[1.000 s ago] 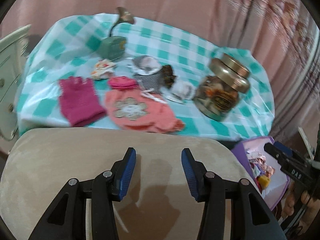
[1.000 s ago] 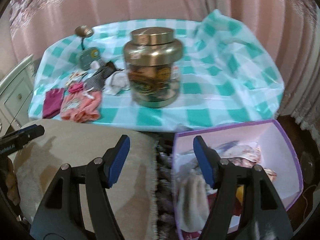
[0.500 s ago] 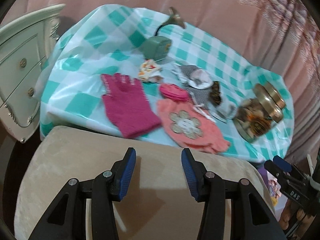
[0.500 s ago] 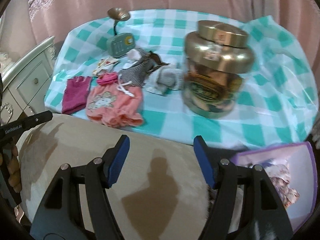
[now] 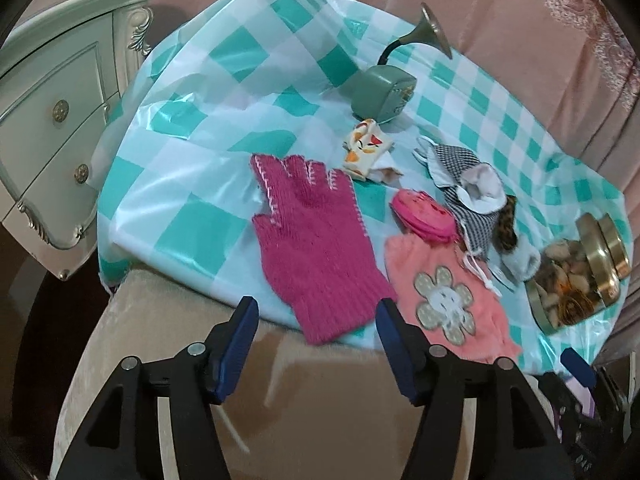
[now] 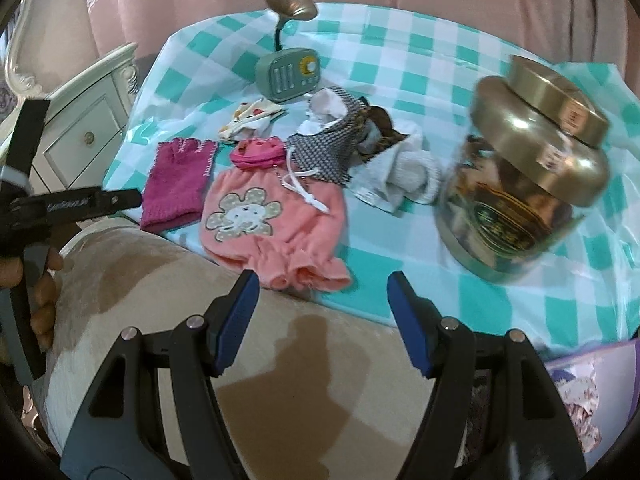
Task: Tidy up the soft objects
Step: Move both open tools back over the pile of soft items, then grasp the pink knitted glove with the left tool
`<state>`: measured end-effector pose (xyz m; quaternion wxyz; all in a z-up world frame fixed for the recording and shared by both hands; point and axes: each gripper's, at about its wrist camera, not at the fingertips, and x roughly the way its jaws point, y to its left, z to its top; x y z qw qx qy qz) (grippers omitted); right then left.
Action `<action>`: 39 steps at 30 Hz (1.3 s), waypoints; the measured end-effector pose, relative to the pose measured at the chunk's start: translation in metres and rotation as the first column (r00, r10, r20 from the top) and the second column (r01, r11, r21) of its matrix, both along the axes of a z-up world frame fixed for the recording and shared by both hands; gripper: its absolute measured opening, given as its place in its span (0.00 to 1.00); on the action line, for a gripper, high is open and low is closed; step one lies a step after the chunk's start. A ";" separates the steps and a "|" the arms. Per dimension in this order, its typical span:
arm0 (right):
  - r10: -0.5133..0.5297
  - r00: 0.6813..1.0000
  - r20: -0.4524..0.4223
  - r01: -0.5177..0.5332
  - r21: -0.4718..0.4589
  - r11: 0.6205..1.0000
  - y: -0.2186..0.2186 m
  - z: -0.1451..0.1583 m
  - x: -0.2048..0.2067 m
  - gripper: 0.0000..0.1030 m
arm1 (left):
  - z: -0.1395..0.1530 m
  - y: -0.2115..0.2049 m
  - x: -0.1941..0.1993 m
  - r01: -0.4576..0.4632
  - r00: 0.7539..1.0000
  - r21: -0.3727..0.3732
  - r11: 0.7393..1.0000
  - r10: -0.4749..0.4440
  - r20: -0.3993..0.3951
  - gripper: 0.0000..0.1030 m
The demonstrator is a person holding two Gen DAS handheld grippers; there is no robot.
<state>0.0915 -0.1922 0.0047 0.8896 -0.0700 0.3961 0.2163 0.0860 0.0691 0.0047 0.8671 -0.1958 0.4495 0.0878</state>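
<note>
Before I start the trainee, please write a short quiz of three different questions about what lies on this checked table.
1. True or false: the magenta glove lies apart from the pink shorts.
2. What stands behind the soft things? A) green radio B) kettle C) book
3. Fill in: the left gripper holds ____ while its fingers are opening.

Key: 1 true; 2 A; 3 nothing. The right gripper is open and empty too.
</note>
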 end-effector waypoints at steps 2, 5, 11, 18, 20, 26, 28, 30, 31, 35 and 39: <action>0.021 1.000 -0.007 -0.021 0.000 1.000 0.007 -0.002 0.004 0.68 | -0.003 0.001 0.009 -0.008 1.000 0.008 1.000 0.008 -0.020 0.64; 0.053 0.998 -0.022 -0.053 0.004 0.999 0.017 -0.005 0.009 0.71 | -0.008 0.003 0.023 -0.027 0.999 0.016 1.000 0.028 -0.045 0.64; 0.090 0.995 -0.036 -0.090 -0.007 0.996 0.030 -0.011 0.016 0.75 | -0.020 0.001 0.049 -0.045 0.993 0.049 0.998 0.050 -0.108 0.64; 0.096 0.993 -0.061 -0.097 -0.011 0.995 0.037 -0.016 0.027 0.80 | -0.030 -0.012 0.068 0.005 0.987 0.103 0.995 0.012 -0.158 0.64; 0.102 0.993 -0.066 -0.104 -0.016 0.994 0.041 -0.017 0.028 0.82 | -0.030 -0.015 0.070 0.020 0.987 0.122 0.992 -0.001 -0.158 0.63; 0.119 0.989 -0.091 -0.123 -0.033 0.992 0.051 -0.023 0.034 0.84 | -0.026 -0.026 0.069 0.085 0.990 0.134 0.987 -0.067 -0.127 0.39; 0.118 0.988 -0.101 -0.122 -0.032 0.992 0.054 -0.025 0.038 0.85 | -0.026 -0.028 0.068 0.095 0.990 0.134 0.986 -0.079 -0.118 0.26; 0.115 0.987 -0.113 -0.118 -0.026 0.993 0.056 -0.026 0.043 0.85 | -0.025 -0.029 0.067 0.092 0.991 0.140 0.986 -0.077 -0.109 0.09; 0.112 0.986 -0.122 -0.116 -0.022 0.993 0.057 -0.028 0.045 0.85 | -0.026 -0.028 0.066 0.089 0.991 0.140 0.986 -0.074 -0.110 0.09; 0.114 0.979 -0.168 -0.117 -0.012 0.993 0.063 -0.037 0.054 0.85 | -0.028 -0.026 0.062 0.090 0.993 0.108 0.990 -0.080 -0.092 0.09; 0.111 0.978 -0.174 -0.114 -0.009 0.993 0.067 -0.039 0.059 0.85 | -0.025 -0.021 0.057 0.069 0.996 0.078 0.995 -0.065 -0.053 0.09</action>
